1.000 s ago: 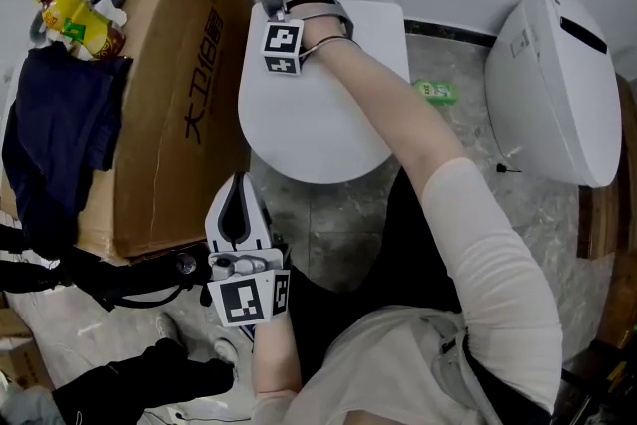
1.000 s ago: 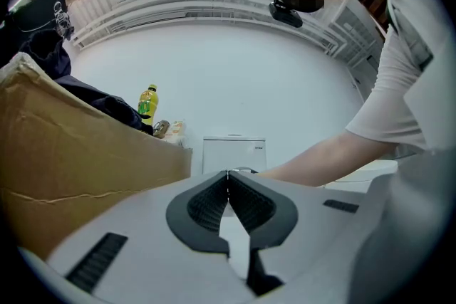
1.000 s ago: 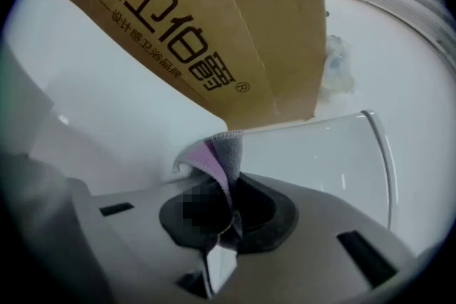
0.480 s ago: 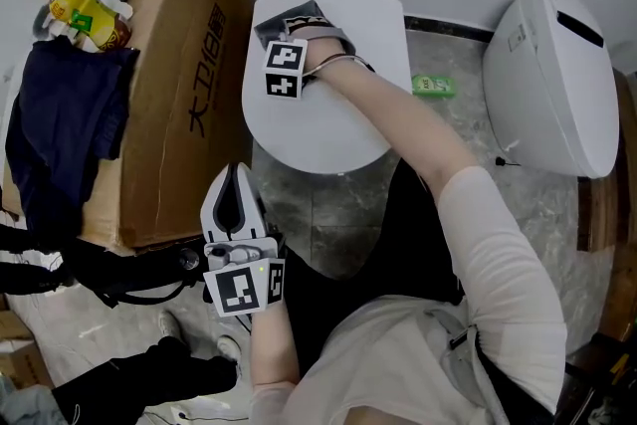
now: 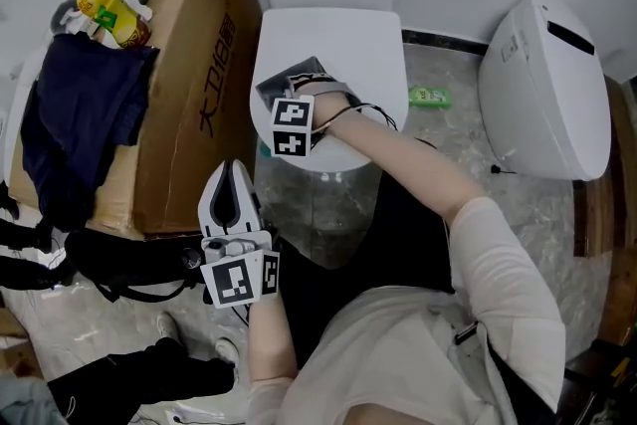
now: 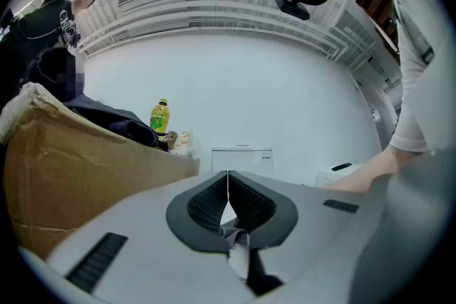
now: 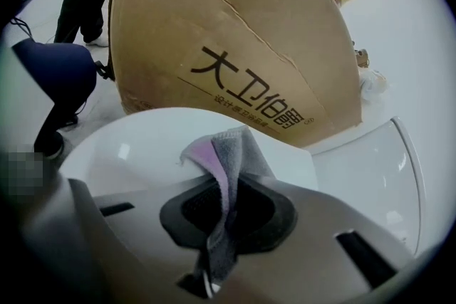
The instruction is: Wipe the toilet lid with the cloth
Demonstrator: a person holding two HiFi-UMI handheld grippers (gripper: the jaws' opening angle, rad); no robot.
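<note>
Right now I am clenching my right gripper (image 7: 226,189) on the grey cloth (image 7: 239,142), which is showing a lilac side where it folds over. The jaws are pinching it between their dark pads, and its loose end is sticking out past the tips. The cloth is lying against the white toilet lid (image 5: 343,40), towards the lid's front left part in the head view, and my right arm is reaching across to it. My left gripper (image 5: 231,179) is hanging off the toilet, over the grey stone floor (image 5: 328,214) just in front of the lid, with its jaws pressed together, tips touching. To my left, a big cardboard box (image 5: 189,105) with black print is standing close against the lid's side. A yellow drink bottle (image 5: 107,10) and dark blue clothing (image 5: 75,109) are resting on top of it. A second white fixture (image 5: 547,85) is sitting well apart to my right.
</note>
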